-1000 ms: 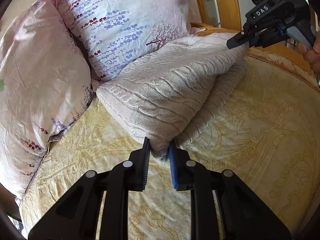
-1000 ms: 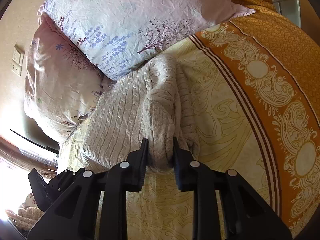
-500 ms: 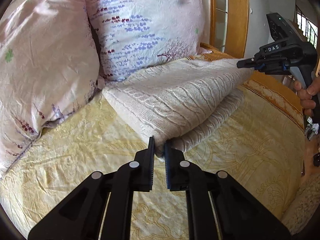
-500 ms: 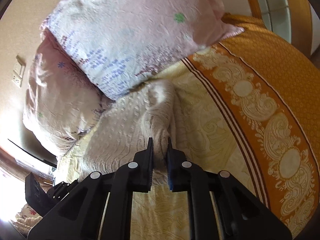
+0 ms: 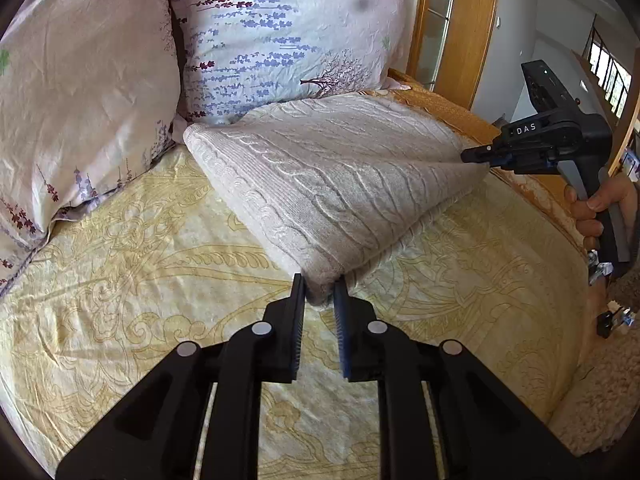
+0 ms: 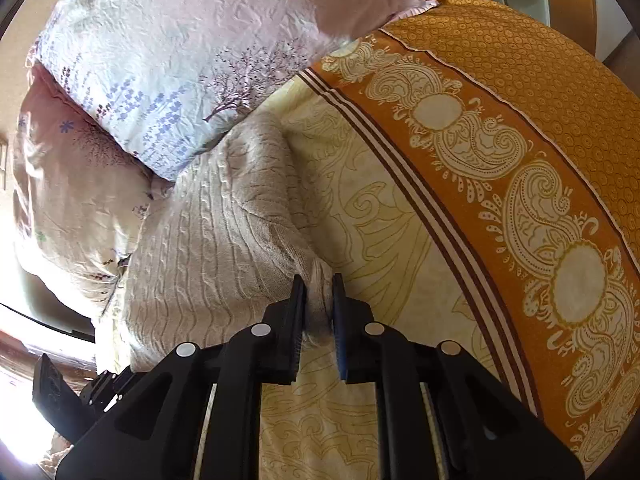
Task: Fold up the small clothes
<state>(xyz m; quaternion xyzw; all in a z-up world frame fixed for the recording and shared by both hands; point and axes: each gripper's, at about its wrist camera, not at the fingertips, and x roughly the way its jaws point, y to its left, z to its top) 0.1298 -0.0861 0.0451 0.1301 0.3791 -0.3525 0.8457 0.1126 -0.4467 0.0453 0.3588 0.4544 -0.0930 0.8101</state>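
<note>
A cream cable-knit sweater (image 5: pixel 340 184) lies folded on the yellow patterned bedsheet (image 5: pixel 140 280), its far edge against the pillows. My left gripper (image 5: pixel 320 292) has the sweater's near corner between its pads, and its jaws are opening slightly. At the sweater's right corner my right gripper (image 5: pixel 474 156) pinches the fabric, with a person's hand (image 5: pixel 600 208) on its handle. In the right wrist view the sweater (image 6: pixel 224 248) bunches into a fold that runs into my right gripper (image 6: pixel 319 296), which is shut on it.
Two floral pillows (image 5: pixel 280 32) (image 5: pixel 80 100) stand behind the sweater. An orange paisley border (image 6: pixel 520 200) runs along the bed's right edge. Beyond it are a wooden door frame (image 5: pixel 468 32) and beige carpet (image 5: pixel 600 392).
Both grippers narrowed on the sweater's corners. The left view has rolled, and the sweater's top layer now lies flatter and stretched between the two grippers. The right gripper sank a little.
</note>
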